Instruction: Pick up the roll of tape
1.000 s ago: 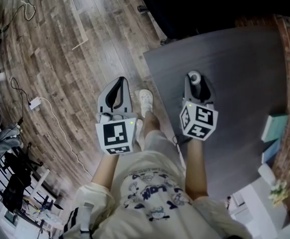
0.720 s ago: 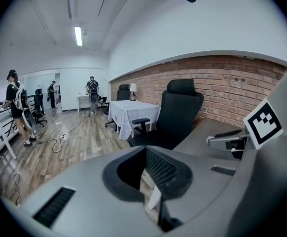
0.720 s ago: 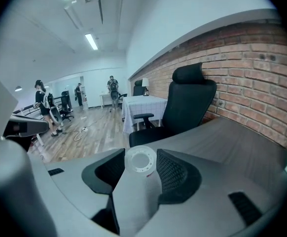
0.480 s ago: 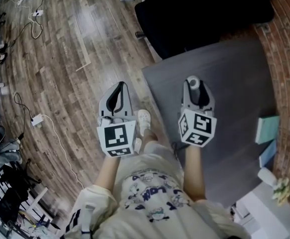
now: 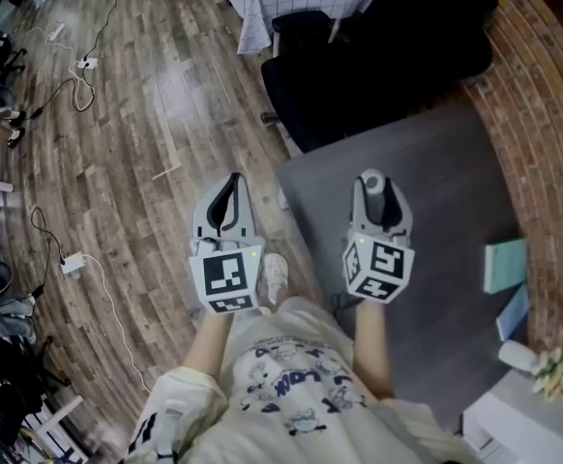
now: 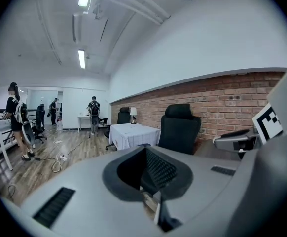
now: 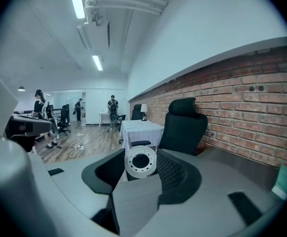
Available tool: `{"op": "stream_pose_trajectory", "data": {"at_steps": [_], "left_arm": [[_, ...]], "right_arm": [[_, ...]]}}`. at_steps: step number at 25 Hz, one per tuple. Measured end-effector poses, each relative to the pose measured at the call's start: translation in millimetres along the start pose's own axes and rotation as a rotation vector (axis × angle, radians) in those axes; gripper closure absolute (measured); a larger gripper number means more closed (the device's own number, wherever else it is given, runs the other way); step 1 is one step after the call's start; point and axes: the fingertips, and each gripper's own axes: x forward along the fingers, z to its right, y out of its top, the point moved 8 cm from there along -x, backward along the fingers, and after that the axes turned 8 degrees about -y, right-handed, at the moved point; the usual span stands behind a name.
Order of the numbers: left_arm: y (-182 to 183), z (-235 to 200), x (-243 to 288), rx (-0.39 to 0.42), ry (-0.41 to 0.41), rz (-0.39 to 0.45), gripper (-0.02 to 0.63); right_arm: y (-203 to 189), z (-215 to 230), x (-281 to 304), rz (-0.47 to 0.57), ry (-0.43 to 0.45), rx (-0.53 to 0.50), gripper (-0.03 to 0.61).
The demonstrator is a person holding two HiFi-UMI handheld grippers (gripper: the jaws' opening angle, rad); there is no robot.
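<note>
Roll of tape (image 7: pixel 128 162) sits between my right gripper (image 5: pixel 374 184) jaws, out at the tips. There's no offset left to close: it is dead centre of the right gripper view, just below mid-frame. The jaws are closed in on it across its outer rim, one mesh pad each side. The opening is about the roll's own width, no slack I can see. The ring's open face points straight back at the camera, so the hole axis runs along the jaws and not across them. It looks like a white ring with a dark core hole and a narrow wall; I can't tell how much tape is on it. In the head view the right gripper hangs over the left part of the grey desk (image 5: pixel 436 191), centre-right of frame. Only room shows behind the roll, so I judge it's up off the desk, i.e. held as the task wants. My left gripper (image 5: pixel 230 184) is left of centre over the wood floor (image 5: pixel 117 162), well apart from the roll. Its jaws are together and hold nothing. Right side owns this one.
</note>
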Motion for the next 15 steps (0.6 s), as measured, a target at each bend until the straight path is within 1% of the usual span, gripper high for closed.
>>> {"op": "stream_pose_trajectory", "data": {"at_steps": [6, 11, 15], "left_arm": [[9, -2, -17, 0.006, 0.019, 0.045, 0.612], [17, -7, -30, 0.010, 0.025, 0.085, 0.612], [20, -7, -37, 0.006, 0.028, 0.104, 0.612]], "right_arm": [[10, -1, -16, 0.045, 0.006, 0.019, 0.380], [24, -8, -27, 0.096, 0.001, 0.010, 0.380], [28, -11, -35, 0.119, 0.012, 0.001, 0.380]]}}
